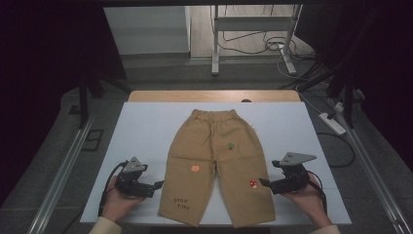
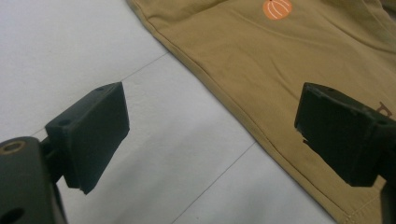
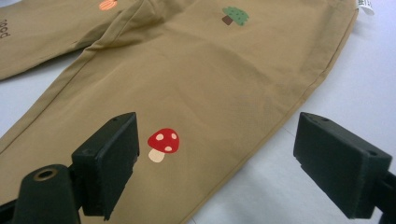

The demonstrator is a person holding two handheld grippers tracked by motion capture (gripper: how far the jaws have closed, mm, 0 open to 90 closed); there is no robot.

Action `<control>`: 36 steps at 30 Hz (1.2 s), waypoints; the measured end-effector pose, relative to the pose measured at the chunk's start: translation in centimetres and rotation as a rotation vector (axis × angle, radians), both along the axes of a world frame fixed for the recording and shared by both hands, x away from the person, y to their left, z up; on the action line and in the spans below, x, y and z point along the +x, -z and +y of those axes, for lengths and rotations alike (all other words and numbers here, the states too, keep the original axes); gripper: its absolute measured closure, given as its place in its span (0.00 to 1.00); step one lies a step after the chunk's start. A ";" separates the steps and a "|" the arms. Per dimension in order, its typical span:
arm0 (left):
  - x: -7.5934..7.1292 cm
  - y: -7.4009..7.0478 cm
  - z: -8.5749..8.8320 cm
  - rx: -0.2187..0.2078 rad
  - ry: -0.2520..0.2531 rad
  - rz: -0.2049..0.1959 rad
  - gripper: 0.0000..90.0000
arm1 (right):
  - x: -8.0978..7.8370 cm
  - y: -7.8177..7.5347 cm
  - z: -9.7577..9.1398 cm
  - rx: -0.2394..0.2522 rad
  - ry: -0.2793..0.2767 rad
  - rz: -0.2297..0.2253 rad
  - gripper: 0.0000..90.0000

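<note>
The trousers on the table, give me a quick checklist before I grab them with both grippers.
1. Trousers lie flat and spread out on the white board: ok.
2. Left hand-held gripper open, nothing between its jaws: ok.
3. Right hand-held gripper open, nothing held: ok.
4. Left gripper lined up beside the outer edge of its trouser leg, not touching the cloth: ok.
5. Right gripper faces the leg with the mushroom patch, jaws clear of the cloth: ok.
6. Cloth free of wrinkles at the hems: cannot tell.
</note>
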State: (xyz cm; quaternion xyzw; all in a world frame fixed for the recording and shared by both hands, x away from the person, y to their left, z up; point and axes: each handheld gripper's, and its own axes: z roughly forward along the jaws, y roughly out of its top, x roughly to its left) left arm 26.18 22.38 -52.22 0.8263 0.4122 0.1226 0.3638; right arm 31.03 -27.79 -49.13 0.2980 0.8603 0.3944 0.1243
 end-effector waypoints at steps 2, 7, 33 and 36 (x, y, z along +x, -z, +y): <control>0.0 0.0 0.0 0.002 0.000 -0.002 0.11 | 0.0 0.0 0.0 0.000 0.001 -0.001 0.16; 0.0 0.0 0.1 0.002 0.001 -0.003 0.11 | -0.1 0.0 0.1 0.000 0.003 -0.002 0.16; 0.2 0.1 0.1 -0.004 0.000 0.004 0.11 | -0.2 -0.3 1.5 -0.004 -0.022 -0.010 0.17; 0.2 0.1 0.1 -0.002 0.000 0.006 0.11 | -0.2 -0.2 1.7 -0.004 -0.025 -0.009 0.17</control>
